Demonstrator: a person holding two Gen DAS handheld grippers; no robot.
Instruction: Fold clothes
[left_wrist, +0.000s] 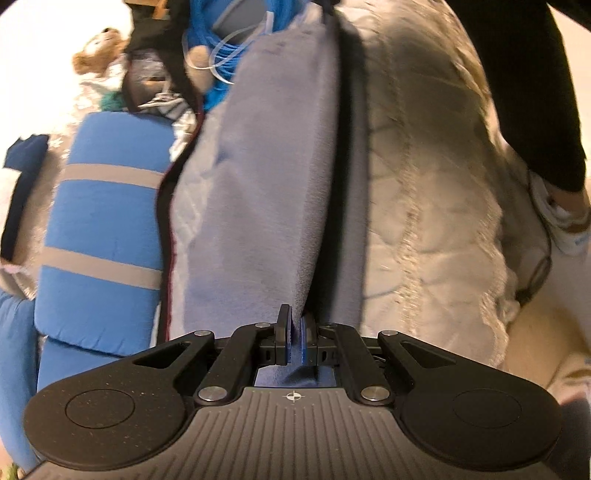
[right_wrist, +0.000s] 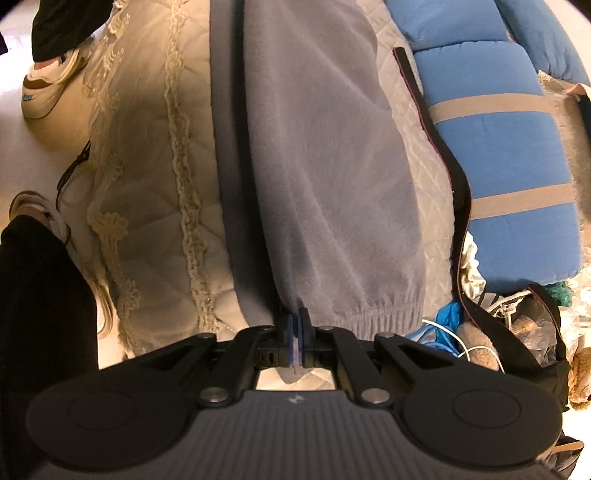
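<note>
Left gripper (left_wrist: 294, 341): we have it pinched tight on one end of grey fleece pants (left_wrist: 258, 206).
Right gripper (right_wrist: 294, 341): we have it clamped on the cuffed hem end (right_wrist: 384, 314).
Pants location: stretched between us above quilted bedspread (right_wrist: 147, 166), beside blue rolled mat (right_wrist: 509, 177).
Progress: we judge it early; pants doubled lengthwise, cross folds left.

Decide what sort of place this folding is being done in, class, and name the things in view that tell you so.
Most likely a bedroom at home: the grey fleece garment lies on a quilted cream bedspread, beside a rolled blue blanket and a teddy bear.
</note>
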